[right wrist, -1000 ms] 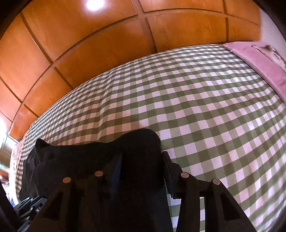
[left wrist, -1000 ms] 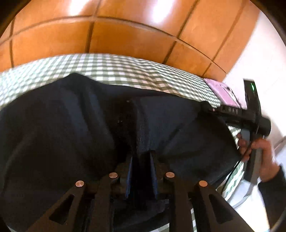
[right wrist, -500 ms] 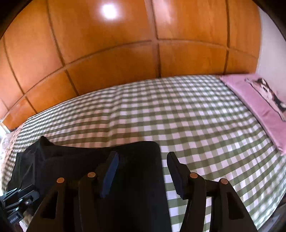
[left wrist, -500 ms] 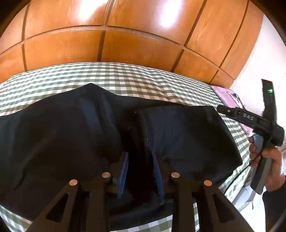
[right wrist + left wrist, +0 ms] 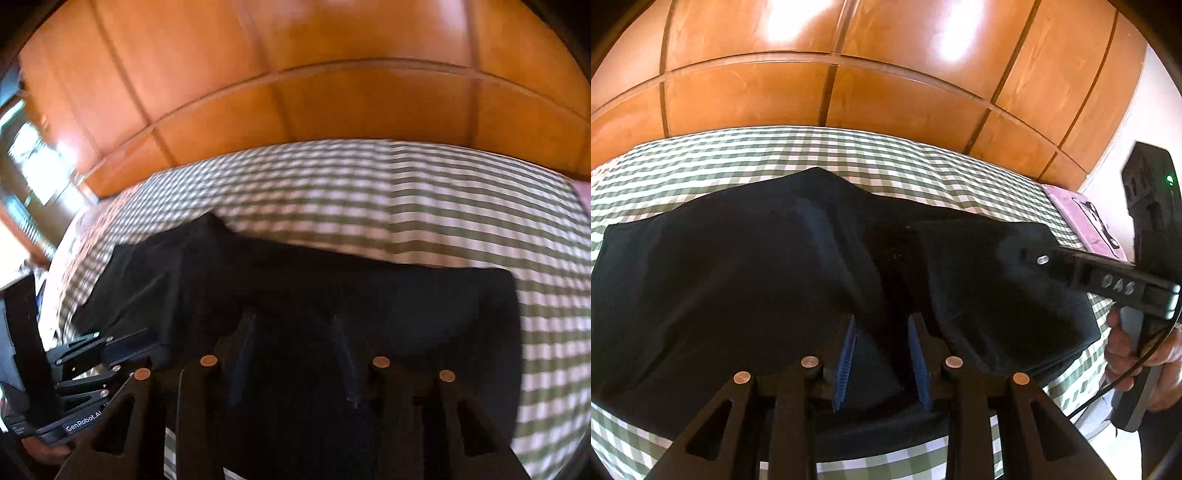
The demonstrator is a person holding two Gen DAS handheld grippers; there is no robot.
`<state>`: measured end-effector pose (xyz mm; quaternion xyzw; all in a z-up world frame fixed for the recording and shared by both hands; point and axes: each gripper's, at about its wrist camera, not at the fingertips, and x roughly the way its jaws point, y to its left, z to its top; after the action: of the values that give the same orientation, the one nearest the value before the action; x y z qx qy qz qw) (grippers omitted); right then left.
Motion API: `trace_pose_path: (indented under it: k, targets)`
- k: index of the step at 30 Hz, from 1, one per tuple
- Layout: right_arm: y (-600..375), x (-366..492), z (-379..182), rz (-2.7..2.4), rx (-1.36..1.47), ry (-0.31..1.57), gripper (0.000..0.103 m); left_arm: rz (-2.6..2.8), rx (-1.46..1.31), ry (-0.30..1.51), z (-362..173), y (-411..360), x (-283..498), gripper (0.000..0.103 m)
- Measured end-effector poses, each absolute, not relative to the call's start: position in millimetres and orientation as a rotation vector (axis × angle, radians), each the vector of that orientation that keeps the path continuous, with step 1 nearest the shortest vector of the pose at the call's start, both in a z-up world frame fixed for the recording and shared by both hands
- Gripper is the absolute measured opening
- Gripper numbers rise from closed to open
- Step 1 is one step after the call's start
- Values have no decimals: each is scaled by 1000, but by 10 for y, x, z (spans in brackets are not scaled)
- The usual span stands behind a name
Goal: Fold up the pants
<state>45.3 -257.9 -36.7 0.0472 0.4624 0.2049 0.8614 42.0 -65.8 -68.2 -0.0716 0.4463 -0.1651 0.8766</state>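
Dark navy pants (image 5: pixel 768 273) lie folded in a broad band across the green checked bed (image 5: pixel 849 155); they also show in the right wrist view (image 5: pixel 369 295). My left gripper (image 5: pixel 881 321) is open, its blue pads just above the near edge of the pants, holding nothing. My right gripper (image 5: pixel 291 321) is open over the right part of the pants, empty. From the left wrist view the right gripper (image 5: pixel 1100 277) hangs over the pants' right end, in a hand (image 5: pixel 1145 354). The left gripper (image 5: pixel 92 354) shows at lower left in the right wrist view.
A wooden panelled wall (image 5: pixel 886 74) stands behind the bed. A pink pillow (image 5: pixel 1082 218) lies at the right end of the bed. A bright window (image 5: pixel 33 162) is at far left. Bare checked sheet (image 5: pixel 443 192) lies beyond the pants.
Both grippers have opened and let go of the pants, then drawn back and up. The pants now lie flat on the bed. The right gripper has swung left.
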Motion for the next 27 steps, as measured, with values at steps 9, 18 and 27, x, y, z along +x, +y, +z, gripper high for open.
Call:
trace_pose_path:
  k: [9, 18, 27]
  targets:
    - [-2364, 701, -312, 465, 91, 985, 48, -385, -249, 964, -719, -490, 399, 32]
    - [-1968, 917, -486, 508, -154, 1049, 41, -512, -376, 916, -635, -437, 247, 37]
    - [-1842, 1198, -809, 472, -190, 1074, 33, -521, -207, 1043, -927, -838, 327, 40]
